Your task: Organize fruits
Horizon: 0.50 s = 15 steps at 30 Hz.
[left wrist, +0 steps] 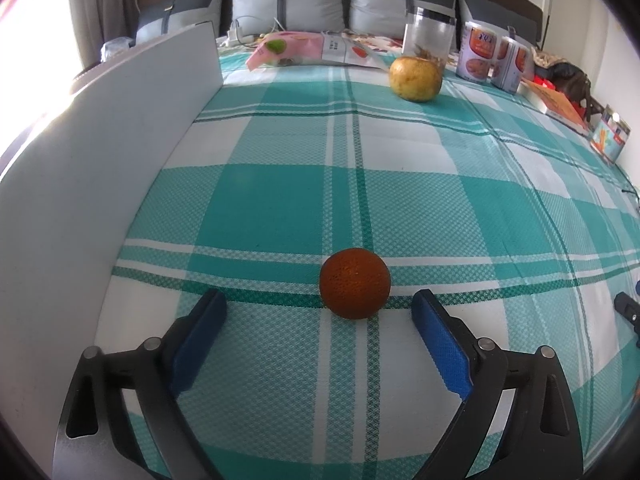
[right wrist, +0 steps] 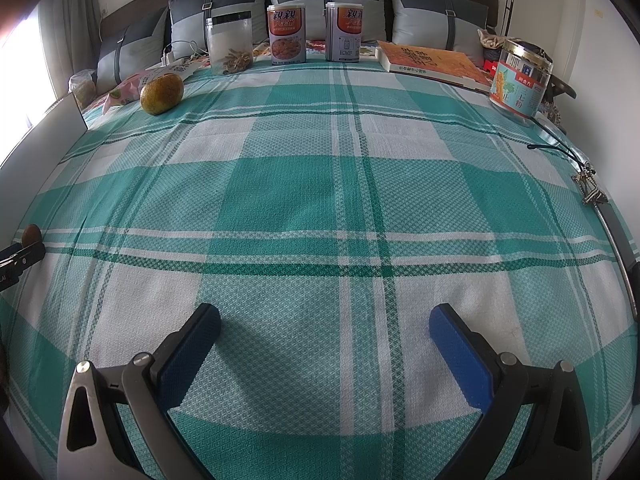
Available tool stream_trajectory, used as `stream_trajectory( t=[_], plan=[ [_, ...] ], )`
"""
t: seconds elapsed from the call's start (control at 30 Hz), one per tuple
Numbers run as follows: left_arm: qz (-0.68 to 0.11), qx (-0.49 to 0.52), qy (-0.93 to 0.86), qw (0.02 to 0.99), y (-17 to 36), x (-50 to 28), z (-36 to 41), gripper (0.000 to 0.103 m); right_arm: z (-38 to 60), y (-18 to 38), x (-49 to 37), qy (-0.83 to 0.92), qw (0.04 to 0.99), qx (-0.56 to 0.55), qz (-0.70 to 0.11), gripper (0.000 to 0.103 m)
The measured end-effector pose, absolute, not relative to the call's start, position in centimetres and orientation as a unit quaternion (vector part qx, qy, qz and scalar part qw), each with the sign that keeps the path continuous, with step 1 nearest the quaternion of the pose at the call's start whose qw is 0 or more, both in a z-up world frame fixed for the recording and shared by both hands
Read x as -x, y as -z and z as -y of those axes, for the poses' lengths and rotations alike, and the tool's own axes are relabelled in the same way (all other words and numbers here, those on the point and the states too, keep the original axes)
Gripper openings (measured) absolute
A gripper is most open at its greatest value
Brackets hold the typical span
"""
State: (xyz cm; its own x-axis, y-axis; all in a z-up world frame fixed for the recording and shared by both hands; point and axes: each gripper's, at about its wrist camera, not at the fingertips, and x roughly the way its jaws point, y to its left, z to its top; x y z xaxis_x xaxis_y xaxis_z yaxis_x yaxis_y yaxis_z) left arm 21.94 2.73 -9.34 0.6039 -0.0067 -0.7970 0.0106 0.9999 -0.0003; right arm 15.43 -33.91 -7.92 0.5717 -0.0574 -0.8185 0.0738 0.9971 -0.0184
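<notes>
A small orange fruit (left wrist: 354, 283) lies on the green plaid cloth (left wrist: 280, 200), just ahead of my left gripper (left wrist: 320, 304), which is open with the fruit a little right of the middle of its gap. A larger yellow-green fruit (left wrist: 416, 79) sits far back near a clear jar (left wrist: 428, 38). In the right wrist view the yellow-green fruit (right wrist: 162, 93) is at the far left, and the orange fruit (right wrist: 31, 234) peeks in at the left edge. My right gripper (right wrist: 325, 318) is open and empty over bare cloth (right wrist: 320, 200).
A white board (left wrist: 100, 168) stands along the left side. At the back stand the clear jar (right wrist: 229, 42), two cans (right wrist: 286, 34), a book (right wrist: 432, 62) and a labelled jar (right wrist: 520, 82). Keys on a cord (right wrist: 588, 188) lie at the right. Pillows line the headboard.
</notes>
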Motion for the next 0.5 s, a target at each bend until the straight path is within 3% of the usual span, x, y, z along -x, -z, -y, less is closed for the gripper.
stream_trajectory(
  t=[0.2,0.5],
  plan=[
    [-0.445,-0.001,0.005,0.896,9.3,-22.0,-2.8,0.096,32.3,6.4,-18.7,-0.02,0.879,-0.025,-0.476,0.103],
    [-0.445,-0.001,0.005,0.895,9.3,-22.0,-2.8,0.096,20.5,4.3,-36.6,-0.135,0.889,-0.003,-0.437,0.103]
  ],
)
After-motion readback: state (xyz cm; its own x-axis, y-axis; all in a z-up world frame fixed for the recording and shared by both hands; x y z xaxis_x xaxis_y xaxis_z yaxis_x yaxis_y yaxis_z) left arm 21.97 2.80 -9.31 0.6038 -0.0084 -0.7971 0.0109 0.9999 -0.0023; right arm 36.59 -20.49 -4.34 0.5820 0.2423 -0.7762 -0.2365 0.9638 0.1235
